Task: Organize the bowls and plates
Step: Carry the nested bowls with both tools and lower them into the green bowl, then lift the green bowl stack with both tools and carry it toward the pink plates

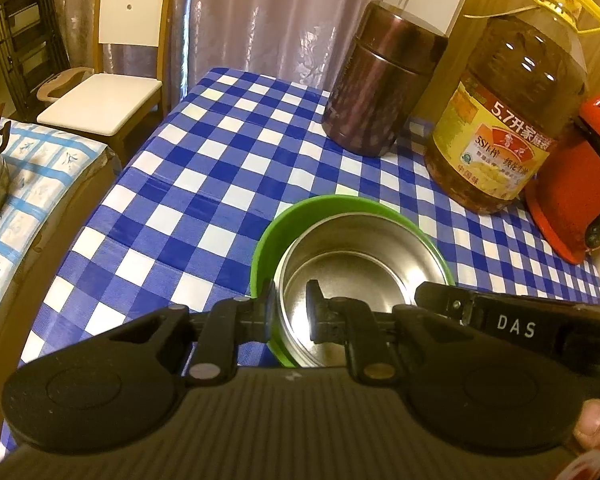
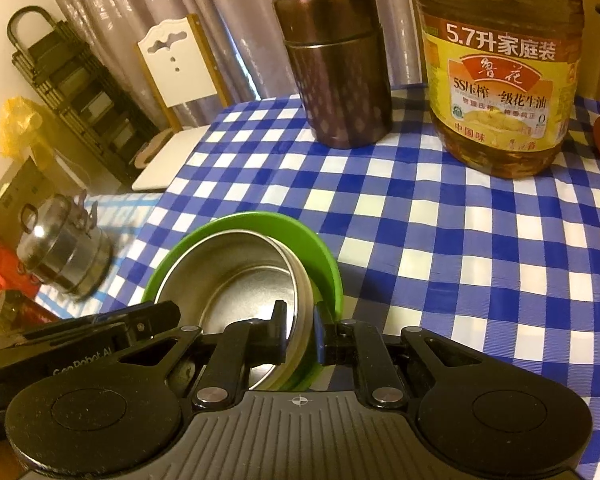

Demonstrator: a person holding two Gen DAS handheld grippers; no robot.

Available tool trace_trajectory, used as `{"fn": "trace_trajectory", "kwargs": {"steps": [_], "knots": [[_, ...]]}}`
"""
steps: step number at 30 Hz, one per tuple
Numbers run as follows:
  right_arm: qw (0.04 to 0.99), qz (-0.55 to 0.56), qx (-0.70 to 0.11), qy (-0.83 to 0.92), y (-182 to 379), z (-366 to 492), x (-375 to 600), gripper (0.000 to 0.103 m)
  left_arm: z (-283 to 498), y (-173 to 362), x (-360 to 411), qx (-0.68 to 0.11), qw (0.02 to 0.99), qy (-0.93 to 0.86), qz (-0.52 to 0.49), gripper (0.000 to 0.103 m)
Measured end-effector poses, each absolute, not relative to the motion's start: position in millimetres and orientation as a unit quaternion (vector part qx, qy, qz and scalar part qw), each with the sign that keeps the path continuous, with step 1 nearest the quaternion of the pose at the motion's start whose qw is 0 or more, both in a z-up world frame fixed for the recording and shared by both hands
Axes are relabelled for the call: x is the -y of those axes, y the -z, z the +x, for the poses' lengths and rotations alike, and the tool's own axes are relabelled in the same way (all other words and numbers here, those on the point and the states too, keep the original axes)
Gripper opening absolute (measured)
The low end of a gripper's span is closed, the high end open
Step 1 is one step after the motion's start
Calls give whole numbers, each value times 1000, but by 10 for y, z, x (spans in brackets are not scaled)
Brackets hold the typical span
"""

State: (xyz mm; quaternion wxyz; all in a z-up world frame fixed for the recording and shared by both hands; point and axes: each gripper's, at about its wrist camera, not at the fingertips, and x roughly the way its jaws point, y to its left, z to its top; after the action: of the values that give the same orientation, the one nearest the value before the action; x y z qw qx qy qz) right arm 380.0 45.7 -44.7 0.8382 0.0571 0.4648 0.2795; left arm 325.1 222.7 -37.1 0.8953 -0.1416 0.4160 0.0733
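Two bowls, a steel bowl [image 1: 352, 264] nested in a green bowl [image 1: 268, 240], sit low over the blue-checked counter [image 1: 204, 184], with the left tool [image 1: 290, 312] and right tool [image 2: 300, 336] each pinched on the paired rims at opposite sides. Because the steel bowl sits off-centre in the green one, uneven lowering could tip or slip it loose. An oil bottle [image 1: 504, 120] and brown canister [image 1: 380, 80] stand near behind, within bumping range.

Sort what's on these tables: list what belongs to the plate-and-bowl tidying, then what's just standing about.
Job: steel bowl nested in green bowl; left gripper and right gripper, each clamped on the rims.

Standing about: peanut oil jug, brown canister, red pot, steel kettle, chair.
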Motion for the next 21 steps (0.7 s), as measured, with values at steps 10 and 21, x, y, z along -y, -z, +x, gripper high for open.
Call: {"fn": "trace_trajectory", "kwargs": {"steps": [10,21], "knots": [[854,103,-418,-292,259,3746,-251,36,3090,216,-2316,-376,907,-86,-169,14],[847,139,-435,-272,269,3593,93,50,2771,116,-2319,-362,906,-94,-197,20]]}}
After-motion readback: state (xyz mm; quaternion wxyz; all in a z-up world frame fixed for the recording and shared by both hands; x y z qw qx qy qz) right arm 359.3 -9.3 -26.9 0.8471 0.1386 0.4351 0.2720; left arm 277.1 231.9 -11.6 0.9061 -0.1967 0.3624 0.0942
